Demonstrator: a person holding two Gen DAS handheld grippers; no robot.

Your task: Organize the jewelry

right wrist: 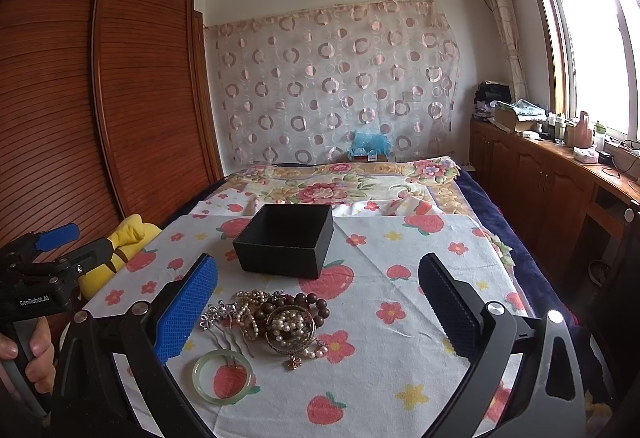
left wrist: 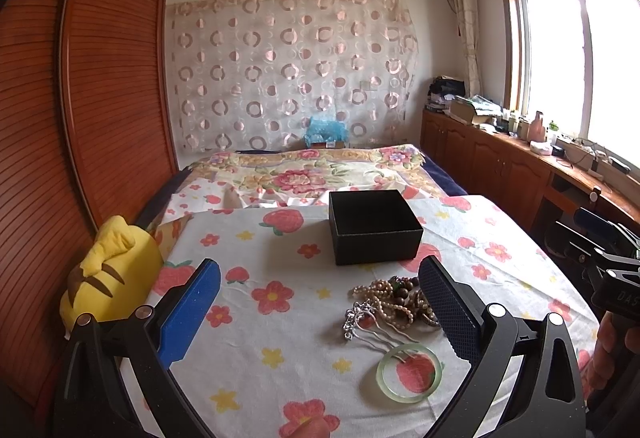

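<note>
A pile of jewelry (left wrist: 394, 302) lies on the strawberry-print cloth (left wrist: 280, 338): pearl strands, dark wooden beads and a silver hair comb (left wrist: 366, 322). A pale green jade bangle (left wrist: 409, 373) lies just in front of it. An open, empty black box (left wrist: 374, 226) stands behind. My left gripper (left wrist: 320, 310) is open and empty, the pile near its right finger. In the right wrist view, the pile (right wrist: 276, 318), bangle (right wrist: 223, 376) and box (right wrist: 286, 240) sit ahead of my open, empty right gripper (right wrist: 318, 310).
A yellow plush toy (left wrist: 108, 278) lies at the cloth's left edge beside a wooden wardrobe (left wrist: 80, 98). A floral quilt (left wrist: 312, 170) covers the bed behind. Wooden cabinets (left wrist: 500, 158) with clutter run along the window on the right.
</note>
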